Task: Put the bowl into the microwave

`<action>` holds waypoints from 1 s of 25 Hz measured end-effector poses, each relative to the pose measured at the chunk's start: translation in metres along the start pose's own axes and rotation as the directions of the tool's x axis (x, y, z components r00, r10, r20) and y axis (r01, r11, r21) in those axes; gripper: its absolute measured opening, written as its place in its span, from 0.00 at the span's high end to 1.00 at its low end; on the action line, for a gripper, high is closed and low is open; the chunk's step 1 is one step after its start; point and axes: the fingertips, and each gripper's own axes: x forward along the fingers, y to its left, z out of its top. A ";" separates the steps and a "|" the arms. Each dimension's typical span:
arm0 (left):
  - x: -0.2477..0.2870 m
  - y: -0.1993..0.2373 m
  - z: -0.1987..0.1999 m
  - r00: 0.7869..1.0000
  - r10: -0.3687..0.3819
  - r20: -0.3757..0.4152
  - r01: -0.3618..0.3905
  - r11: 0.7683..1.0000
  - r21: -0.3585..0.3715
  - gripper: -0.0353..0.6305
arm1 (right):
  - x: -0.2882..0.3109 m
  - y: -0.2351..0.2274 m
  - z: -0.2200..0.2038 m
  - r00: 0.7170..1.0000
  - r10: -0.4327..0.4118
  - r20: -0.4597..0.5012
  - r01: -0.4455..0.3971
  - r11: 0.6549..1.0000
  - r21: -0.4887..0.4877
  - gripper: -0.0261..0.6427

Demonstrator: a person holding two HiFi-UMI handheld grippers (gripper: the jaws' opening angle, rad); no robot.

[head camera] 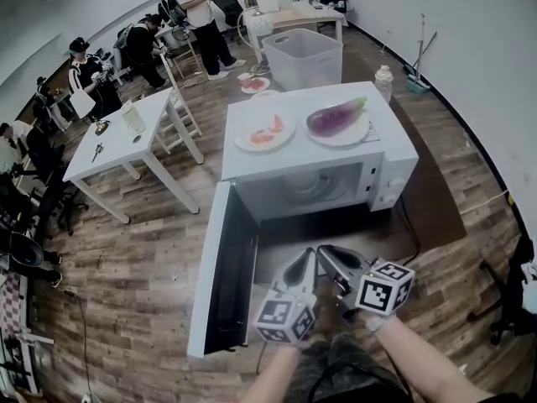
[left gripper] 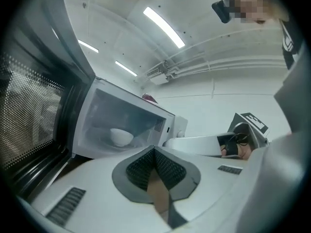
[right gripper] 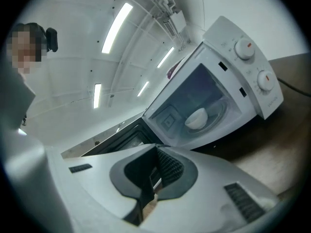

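The white microwave (head camera: 319, 154) stands with its door (head camera: 220, 267) swung wide open to the left. The white bowl (left gripper: 121, 136) sits inside on the turntable, also seen as the bowl (right gripper: 197, 118) in the right gripper view and faintly as the bowl (head camera: 312, 185) from above. My left gripper (head camera: 306, 263) and right gripper (head camera: 329, 254) hover side by side in front of the open cavity, a short way back from it. Both are shut with nothing between the pads. The left gripper (left gripper: 154, 152) and right gripper (right gripper: 156, 152) both point up toward the cavity.
On top of the microwave lie a plate of red food pieces (head camera: 265, 131) and an eggplant (head camera: 336, 116) on a plate. A white table (head camera: 117, 137), a white bin (head camera: 304, 57) and a bottle (head camera: 383, 81) stand behind. Several people are at the far left.
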 end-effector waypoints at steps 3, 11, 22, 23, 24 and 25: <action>-0.001 -0.005 0.007 1.000 -0.008 0.002 0.008 1.000 0.005 0.94 | -0.003 0.003 0.005 1.000 0.003 0.012 -0.003 1.000 -0.008 0.96; -0.017 -0.024 0.025 1.000 -0.001 0.021 0.001 1.000 0.004 0.94 | -0.020 0.031 0.015 1.000 0.027 0.016 -0.026 0.999 -0.035 0.96; -0.053 -0.068 0.031 1.000 -0.011 0.020 0.011 1.000 -0.013 0.94 | -0.066 0.066 0.008 0.999 0.050 -0.001 -0.050 0.998 -0.037 0.96; -0.057 -0.072 0.030 1.000 -0.012 0.020 0.012 1.000 -0.017 0.94 | -0.071 0.069 0.006 0.999 0.052 -0.002 -0.052 0.998 -0.035 0.96; -0.061 -0.076 0.030 1.000 -0.011 0.021 0.012 1.000 -0.020 0.95 | -0.076 0.072 0.004 0.999 0.053 -0.005 -0.053 0.998 -0.035 0.96; -0.065 -0.079 0.029 1.000 -0.010 0.021 0.011 1.000 -0.023 0.95 | -0.079 0.074 0.002 0.998 0.056 -0.008 -0.056 0.998 -0.036 0.96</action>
